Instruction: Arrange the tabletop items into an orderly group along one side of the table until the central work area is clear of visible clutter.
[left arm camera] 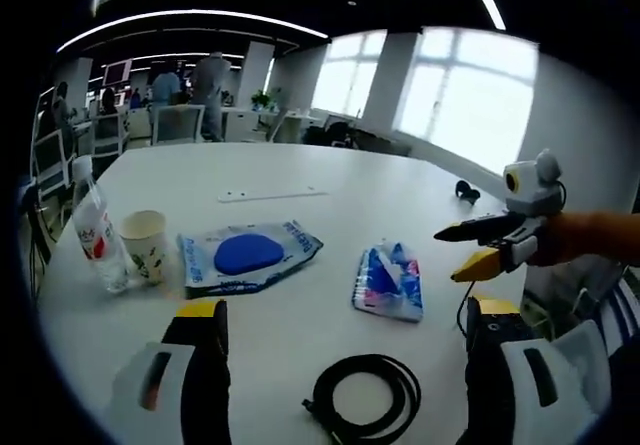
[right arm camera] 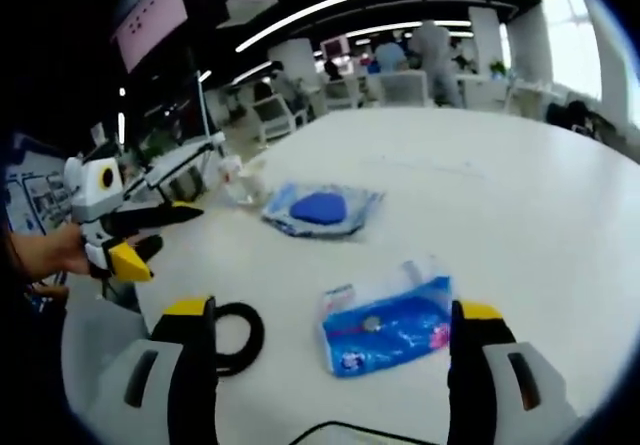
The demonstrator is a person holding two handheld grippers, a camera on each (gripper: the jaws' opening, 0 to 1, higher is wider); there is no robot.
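Observation:
On the white table (left arm camera: 300, 180) lie a tissue packet (left arm camera: 388, 280), a clear bag with a blue pad (left arm camera: 248, 255), a paper cup (left arm camera: 145, 245), a water bottle (left arm camera: 98, 230) and a coiled black cable (left arm camera: 365, 400). My left gripper (left arm camera: 347, 310) is open above the near edge, with the coil low between its jaws. My right gripper (left arm camera: 450, 255) comes in from the right, open and holding nothing. In the right gripper view, the right gripper (right arm camera: 330, 312) stands open over the tissue packet (right arm camera: 390, 325), the coil (right arm camera: 235, 335) to its left. The left gripper (right arm camera: 165, 235) hovers open off the table's edge.
A small black object (left arm camera: 467, 190) and a flat white strip (left arm camera: 272, 194) lie farther back on the table. The bagged blue pad (right arm camera: 322, 208) lies mid-table. Office chairs (left arm camera: 178, 123), desks and standing people are beyond the far edge. Windows (left arm camera: 470, 95) line the right wall.

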